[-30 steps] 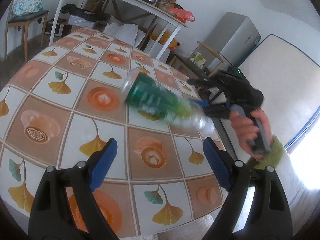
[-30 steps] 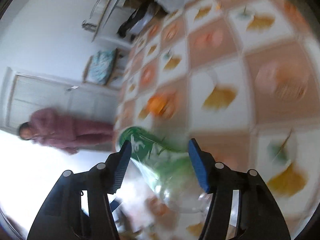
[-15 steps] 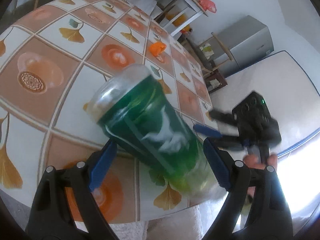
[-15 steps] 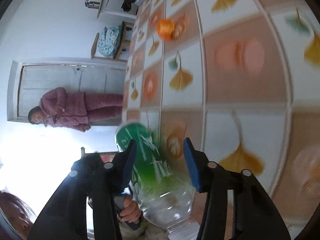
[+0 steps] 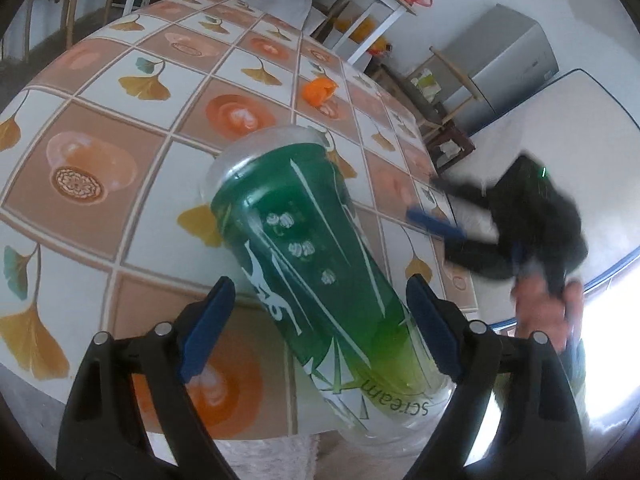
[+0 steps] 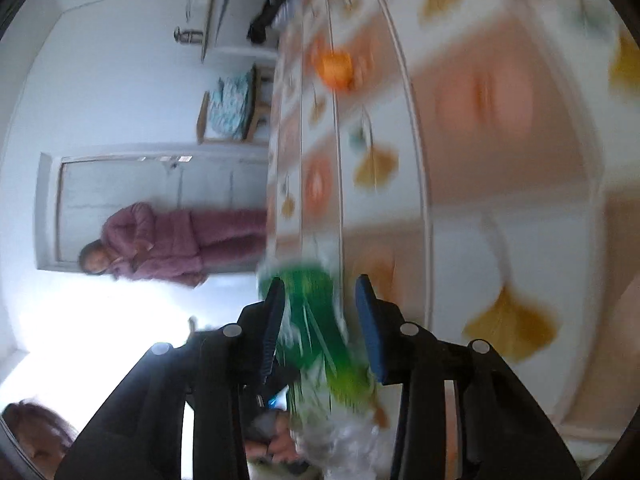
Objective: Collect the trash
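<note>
A tall green plastic cup (image 5: 304, 248) with a clear domed lid lies tilted over the table's near edge, between the fingers of my left gripper (image 5: 320, 282). Those jaws stand wide and are closing slightly. The right pad touches the cup and the left pad stands apart from it. My right gripper (image 5: 420, 196) is blurred at the right, held in a hand, and its tips sit just clear of the cup. In the blurred right wrist view the cup (image 6: 316, 320) shows between and past my right gripper (image 6: 320, 280), whose jaws are closing. A crumpled orange scrap (image 5: 318, 90) lies farther back.
The table (image 5: 120, 184) wears a cloth with a ginkgo-leaf pattern. Behind it are a white shelf table (image 5: 360, 8), a grey fridge (image 5: 504, 68), a wooden stool (image 5: 452, 148) and a leaning mattress (image 5: 568, 128). A person in pink (image 6: 160, 240) stands by a door.
The cup, held up over the table by my right gripper a second ago, now lies between my left fingers. The right jaws have narrowed and that gripper has drawn back to the right.
</note>
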### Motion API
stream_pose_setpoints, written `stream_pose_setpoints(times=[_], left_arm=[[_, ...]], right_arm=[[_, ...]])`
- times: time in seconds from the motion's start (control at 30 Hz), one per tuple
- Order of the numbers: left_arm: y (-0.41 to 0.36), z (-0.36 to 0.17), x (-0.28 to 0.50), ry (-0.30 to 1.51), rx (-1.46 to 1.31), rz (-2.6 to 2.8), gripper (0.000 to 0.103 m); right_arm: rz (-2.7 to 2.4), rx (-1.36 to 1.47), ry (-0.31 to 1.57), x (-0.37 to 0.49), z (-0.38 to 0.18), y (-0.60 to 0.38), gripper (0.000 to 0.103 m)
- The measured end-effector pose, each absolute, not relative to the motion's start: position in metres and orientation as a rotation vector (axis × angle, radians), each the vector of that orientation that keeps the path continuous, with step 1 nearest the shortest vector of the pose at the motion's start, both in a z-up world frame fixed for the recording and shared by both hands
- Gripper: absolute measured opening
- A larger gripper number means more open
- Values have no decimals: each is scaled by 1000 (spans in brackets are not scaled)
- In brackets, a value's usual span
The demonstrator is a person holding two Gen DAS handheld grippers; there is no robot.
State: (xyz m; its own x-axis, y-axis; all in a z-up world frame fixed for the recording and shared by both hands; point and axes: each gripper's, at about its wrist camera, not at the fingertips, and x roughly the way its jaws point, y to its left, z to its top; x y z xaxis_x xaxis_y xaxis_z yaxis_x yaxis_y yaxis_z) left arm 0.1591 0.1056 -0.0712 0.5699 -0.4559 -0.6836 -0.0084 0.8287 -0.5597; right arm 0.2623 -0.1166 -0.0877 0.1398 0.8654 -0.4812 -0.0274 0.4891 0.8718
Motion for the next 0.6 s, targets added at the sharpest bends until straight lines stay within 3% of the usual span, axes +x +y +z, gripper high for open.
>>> stream_pose_setpoints(times=[0.17,0.37,0.6], left_arm=[[102,-68,161,921,-497,-262,76],[115,-66,165,891,-478,-212,72],[131,-64,165,864,-471,-164,72]], right_arm=[[676,706,1167,312,-57,-111,46],[642,431,1098,361,-46,-68,70],[574,28,1070,386,-68,-13,71]])
